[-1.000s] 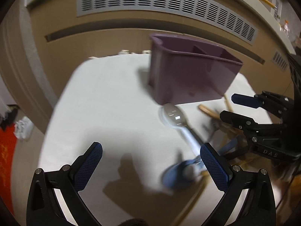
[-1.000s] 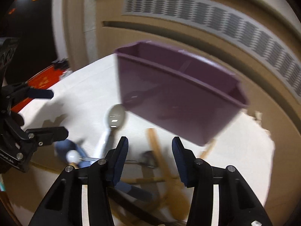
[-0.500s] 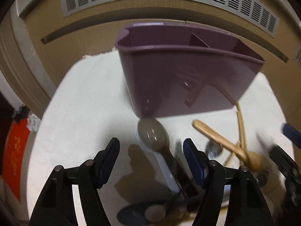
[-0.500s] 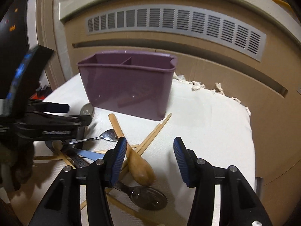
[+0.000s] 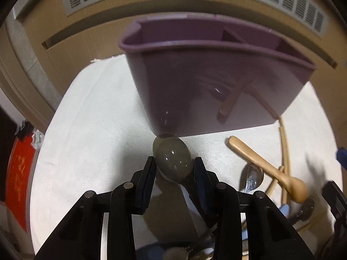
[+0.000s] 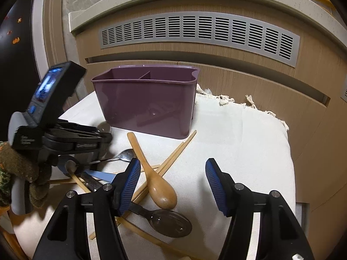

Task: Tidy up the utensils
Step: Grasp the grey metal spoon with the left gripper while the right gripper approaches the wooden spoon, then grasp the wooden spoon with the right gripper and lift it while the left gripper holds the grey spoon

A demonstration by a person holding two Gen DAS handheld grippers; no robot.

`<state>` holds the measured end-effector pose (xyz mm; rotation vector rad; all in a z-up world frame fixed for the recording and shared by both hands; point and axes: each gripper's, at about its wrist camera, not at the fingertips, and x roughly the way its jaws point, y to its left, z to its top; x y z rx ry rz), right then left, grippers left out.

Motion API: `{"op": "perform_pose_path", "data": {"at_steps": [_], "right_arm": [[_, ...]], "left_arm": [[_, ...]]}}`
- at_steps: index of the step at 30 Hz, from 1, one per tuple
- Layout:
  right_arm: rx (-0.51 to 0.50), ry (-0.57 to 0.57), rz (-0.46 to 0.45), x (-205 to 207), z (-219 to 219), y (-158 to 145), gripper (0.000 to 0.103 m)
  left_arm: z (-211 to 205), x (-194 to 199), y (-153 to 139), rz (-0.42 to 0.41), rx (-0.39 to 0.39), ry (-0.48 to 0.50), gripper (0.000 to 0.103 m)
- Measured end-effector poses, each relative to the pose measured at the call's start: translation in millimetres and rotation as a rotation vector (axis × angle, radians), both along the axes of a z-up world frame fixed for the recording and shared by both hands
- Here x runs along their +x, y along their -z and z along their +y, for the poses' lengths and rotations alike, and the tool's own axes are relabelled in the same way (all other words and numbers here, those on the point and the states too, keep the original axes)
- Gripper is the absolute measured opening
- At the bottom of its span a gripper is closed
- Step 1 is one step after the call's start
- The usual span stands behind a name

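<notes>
Utensils are scattered on a white woven cloth in front of a purple plastic two-compartment caddy, which looks empty so far. Nearest the right side, a light wooden spoon is crossed over wooden chopsticks and a dark metal spoon.

Left gripper: jaws have just been closing and are now pressed on the bowl of a grey translucent spoon lying just in front of the caddy base.

Right gripper: jaws have just been opening, nothing is held, and it is poised above the wooden spoon.

Risks:
- Grip is taken on a rounded, glossy bowl, so slip or rotation is likely on lift.
- Spoon handle is buried in the pile; neighbours could be dragged.
- Caddy could be nudged.
</notes>
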<state>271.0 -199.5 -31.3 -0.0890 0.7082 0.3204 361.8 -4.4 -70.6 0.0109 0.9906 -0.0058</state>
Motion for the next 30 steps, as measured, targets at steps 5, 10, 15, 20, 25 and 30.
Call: {"op": "perform_pose_path", "data": {"at_steps": [5, 10, 15, 20, 25, 30], "right_arm": [[-0.014, -0.011, 0.014, 1.6, 6.5, 3.9, 0.061], [-0.046, -0.036, 0.043, 1.1, 21.5, 8.7, 0.061], [-0.067, -0.053, 0.062, -3.1, 36.1, 6.6, 0.061], [-0.075, -0.086, 0.038, -13.5, 52.1, -8.0, 0.061], [-0.092, -0.172, 0.013, -26.3, 72.0, -19.8, 0.067], [-0.120, -0.240, 0.016, -37.4, 92.4, -19.5, 0.068]], "left_arm": [[18.0, -38.5, -22.7, -0.122, -0.026, 0.013, 0.037], [37.8, -83.3, -51.4, -0.270, -0.043, 0.055, 0.036], [58.9, -106.8, -81.5, -0.330, -0.101, 0.097, 0.036], [66.4, -124.0, -96.7, -0.368, -0.118, 0.141, 0.036], [70.4, -131.5, -99.1, -0.384, -0.134, 0.156, 0.036], [77.9, -133.3, -96.9, -0.372, -0.117, 0.151, 0.036]]}}
